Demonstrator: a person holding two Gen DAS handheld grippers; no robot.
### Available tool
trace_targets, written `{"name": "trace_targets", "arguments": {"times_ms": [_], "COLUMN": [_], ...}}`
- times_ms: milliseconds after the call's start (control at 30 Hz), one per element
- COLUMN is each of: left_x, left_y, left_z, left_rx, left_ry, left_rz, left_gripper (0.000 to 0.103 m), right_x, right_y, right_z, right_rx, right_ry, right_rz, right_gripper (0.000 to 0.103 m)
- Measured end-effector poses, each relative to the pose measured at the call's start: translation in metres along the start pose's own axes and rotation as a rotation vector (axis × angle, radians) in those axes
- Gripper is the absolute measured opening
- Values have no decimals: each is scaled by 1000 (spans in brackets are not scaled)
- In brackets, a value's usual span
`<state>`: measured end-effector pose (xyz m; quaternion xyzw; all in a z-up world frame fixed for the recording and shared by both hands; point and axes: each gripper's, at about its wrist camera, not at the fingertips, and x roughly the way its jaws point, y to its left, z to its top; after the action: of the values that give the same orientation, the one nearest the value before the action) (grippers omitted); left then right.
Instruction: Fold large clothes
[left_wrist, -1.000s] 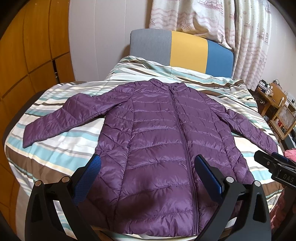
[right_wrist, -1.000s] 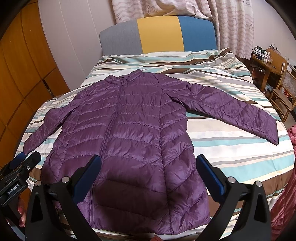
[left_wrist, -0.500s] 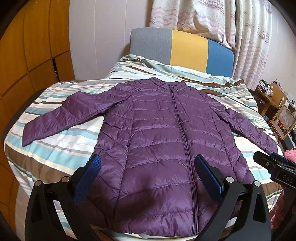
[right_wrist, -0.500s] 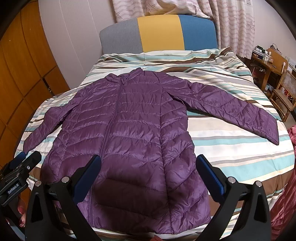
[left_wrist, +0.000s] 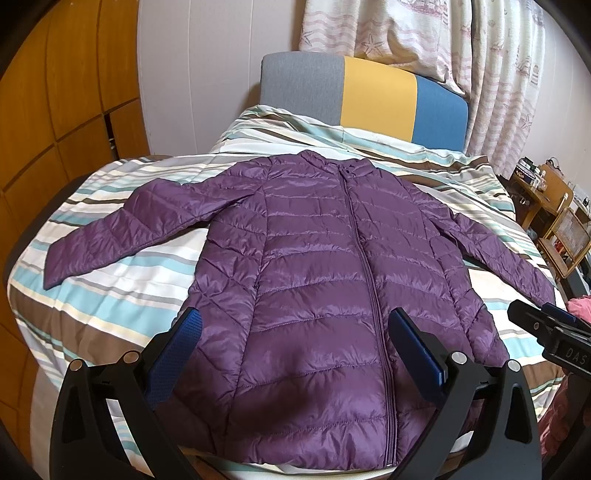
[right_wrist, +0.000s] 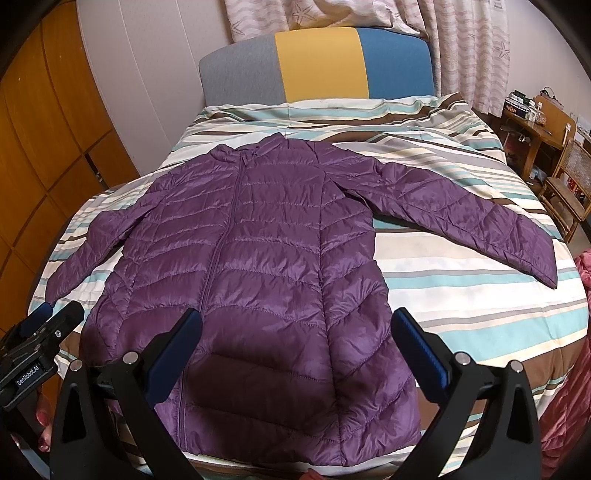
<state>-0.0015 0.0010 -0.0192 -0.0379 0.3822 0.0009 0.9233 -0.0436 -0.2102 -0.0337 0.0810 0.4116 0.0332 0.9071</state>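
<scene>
Purple quilted down jacket lying zipped, sleeves spread, on striped bed; left tongs and right tongs hovering released.

A purple quilted jacket lies flat, zipped, sleeves spread, on the bed.

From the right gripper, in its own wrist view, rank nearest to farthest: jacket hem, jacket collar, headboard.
1. Jacket hem, just below the open right gripper.
2. Jacket collar, mid-bed, left of centre.
3. Headboard, far end by the curtain.
</scene>
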Motion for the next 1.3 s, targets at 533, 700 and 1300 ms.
{"name": "trace_targets", "arguments": {"times_ms": [533,700,1300], "left_x": [3,4,42], "left_y": [-2,-1,11], "left_z": [0,-1,5], "left_rx": [1,-2,-22], "left_ry": [15,19,95], "left_rz": [2,1,56], "left_gripper": [100,100,100], "right_x": [2,2,26], "right_y": [-1,-1,-53], "right_z": [0,-1,6], "right_rx": [-3,-6,152], "right_ry": [10,11,-45], "right_rz": [-1,2,-2], "right_gripper": [101,101,101]}}
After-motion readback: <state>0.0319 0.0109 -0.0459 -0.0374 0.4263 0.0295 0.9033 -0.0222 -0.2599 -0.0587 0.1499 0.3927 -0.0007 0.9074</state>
